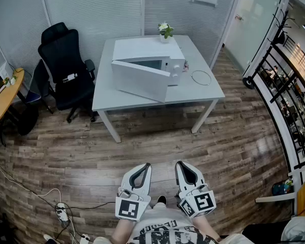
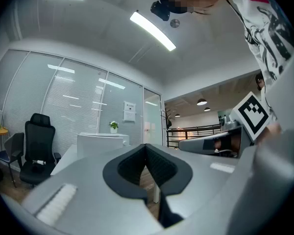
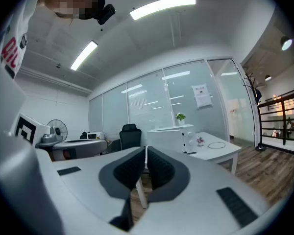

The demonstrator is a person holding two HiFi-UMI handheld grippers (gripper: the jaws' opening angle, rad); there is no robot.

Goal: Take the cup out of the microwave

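Standing view, well back from the counter (image 1: 193,93). My left claw (image 1: 142,166) and right claw (image 1: 182,164) are level near my body, each with jaws pressed together and nothing between them. The microwave (image 1: 147,50) sits on the counter with its door (image 1: 140,80) partly open toward me. The door screens the cavity, so the cup is not visible from here and I take it to be inside. I cannot tell its make. I would expect a stiff, light thing, possibly smooth-walled and breakable, perhaps holding liquid, so I judge it best taken across the wall, or by a handle if there is one, and kept upright. Edges to mind: the door's free edge, the cavity sill, the counter's front edge. The door likely needs swinging wider first. Bare floor (image 1: 157,136) between me and the counter gives an open approach. A chair (image 1: 66,70) stands at the counter's left, a plant (image 1: 165,31) behind the microwave, and a ring (image 1: 201,77) near its right
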